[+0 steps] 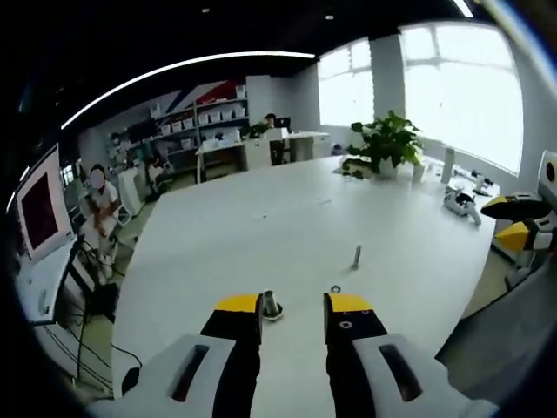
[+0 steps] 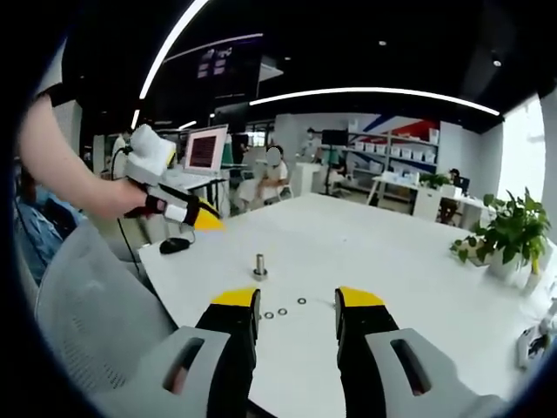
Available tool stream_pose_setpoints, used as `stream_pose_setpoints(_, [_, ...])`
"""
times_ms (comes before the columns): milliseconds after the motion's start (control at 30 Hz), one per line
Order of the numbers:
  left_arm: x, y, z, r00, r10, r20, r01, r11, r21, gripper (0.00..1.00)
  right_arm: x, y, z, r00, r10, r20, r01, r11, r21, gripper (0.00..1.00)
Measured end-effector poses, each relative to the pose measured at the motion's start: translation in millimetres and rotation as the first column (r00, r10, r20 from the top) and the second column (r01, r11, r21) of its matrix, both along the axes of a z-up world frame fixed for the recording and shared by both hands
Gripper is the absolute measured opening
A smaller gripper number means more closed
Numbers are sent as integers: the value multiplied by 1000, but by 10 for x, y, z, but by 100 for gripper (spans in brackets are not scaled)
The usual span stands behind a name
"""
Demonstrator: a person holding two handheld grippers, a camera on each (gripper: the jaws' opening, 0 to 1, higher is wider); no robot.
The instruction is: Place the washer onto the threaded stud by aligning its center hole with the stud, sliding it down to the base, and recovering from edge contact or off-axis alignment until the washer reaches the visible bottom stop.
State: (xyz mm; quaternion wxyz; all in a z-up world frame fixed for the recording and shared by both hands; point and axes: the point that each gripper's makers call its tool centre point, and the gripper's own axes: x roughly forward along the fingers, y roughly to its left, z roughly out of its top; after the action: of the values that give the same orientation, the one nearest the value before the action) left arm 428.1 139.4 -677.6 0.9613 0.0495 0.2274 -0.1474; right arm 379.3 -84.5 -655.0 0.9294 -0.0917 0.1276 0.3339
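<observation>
Left gripper view: the left gripper (image 1: 293,315), its black jaws tipped in yellow, stands apart and grips nothing above the smooth white table (image 1: 261,218). A short metal threaded stud on a round base (image 1: 270,305) sits just beside the left jaw tip. A second upright metal stud (image 1: 357,255) stands farther off.

Right gripper view: the right gripper (image 2: 298,313) is likewise spread and unloaded. Three small flat ring-shaped washers (image 2: 282,311) lie between its tips, near the stud.

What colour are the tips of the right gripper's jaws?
Yellow tips on black jaws, clearest in the right gripper view, where the right gripper hangs open above the white table.
</observation>
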Motion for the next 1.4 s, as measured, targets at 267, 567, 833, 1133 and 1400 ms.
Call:
stream_pose_setpoints(267, [-229, 11, -3, 1000, -13, -6, 13, 999, -34, 27, 2, -14, -34, 1000, -4, -5, 4, 1000, -19, 37])
stream_pose_setpoints(567, [-459, 22, 151, 999, -10, 41, 15, 992, -127, 27, 8, -8, -49, 1000, -8, 2, 8, 999, -44, 37])
stream_pose_setpoints(833, [-565, -24, 192, 995, -24, 95, 37, 990, -133, 27, 16, -23, -101, 1000, -20, -11, 19, 998, -68, 37])
stream_pose_setpoints(1133, [-598, -45, 257, 991, -36, 129, 54, 988, -146, 27, 38, -63, -160, 999, -48, -22, 46, 994, -100, 37])
stream_pose_setpoints(1400, [-613, -115, 250, 986, -81, 149, 97, 990, -104, 26, 39, -86, -184, 997, -74, -32, 71, 993, -96, 37])
